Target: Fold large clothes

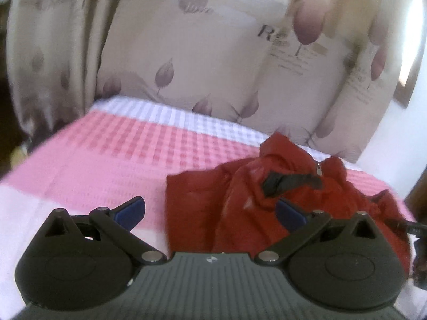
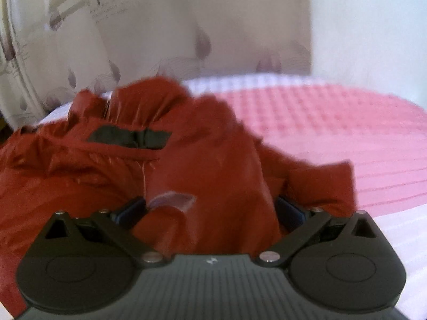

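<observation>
A crumpled red jacket (image 1: 240, 200) with a black strap (image 1: 291, 182) and a zipper lies on the pink and white checked bedspread (image 1: 120, 154). My left gripper (image 1: 210, 213) is open just above the bed, its left finger (image 1: 130, 210) over bare bedspread and its right finger (image 1: 289, 213) over the jacket. In the right wrist view the jacket (image 2: 186, 160) fills the near field. My right gripper (image 2: 210, 210) is open with a fold of the red fabric bunched between its spread fingers.
A beige curtain (image 1: 213, 53) with purple leaf prints hangs behind the bed. A white wall (image 2: 368, 26) stands at the right. Bare pink bedspread (image 2: 333, 122) lies to the right of the jacket.
</observation>
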